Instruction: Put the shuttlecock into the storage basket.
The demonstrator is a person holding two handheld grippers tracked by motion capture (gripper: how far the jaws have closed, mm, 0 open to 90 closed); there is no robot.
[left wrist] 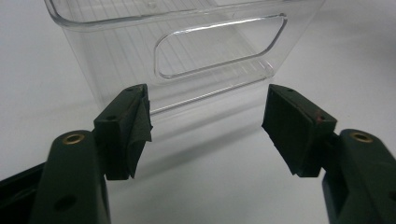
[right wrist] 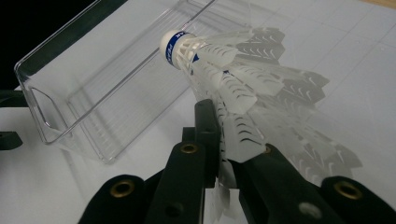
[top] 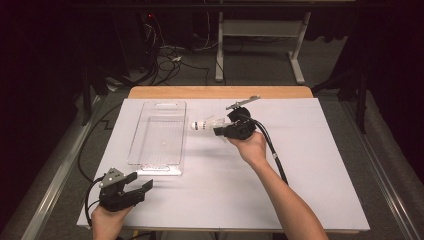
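Note:
A white feather shuttlecock [top: 206,123] [right wrist: 219,70] with a blue band at its cork is held by the skirt in my right gripper [top: 223,128] [right wrist: 222,140], which is shut on it. The cork points left toward the clear plastic bin [top: 159,134] [right wrist: 100,88] and hovers just right of its rim. My left gripper [top: 142,186] [left wrist: 205,126] rests at the table's front left, open and holding nothing. It faces the near end wall of the bin [left wrist: 187,51], with its handle cut-out.
A white sheet [top: 310,170] covers the table, with the wooden edge [top: 220,92] showing at the back. A black cable [top: 272,150] trails from the right gripper over the forearm. Cables and a metal frame lie on the floor beyond.

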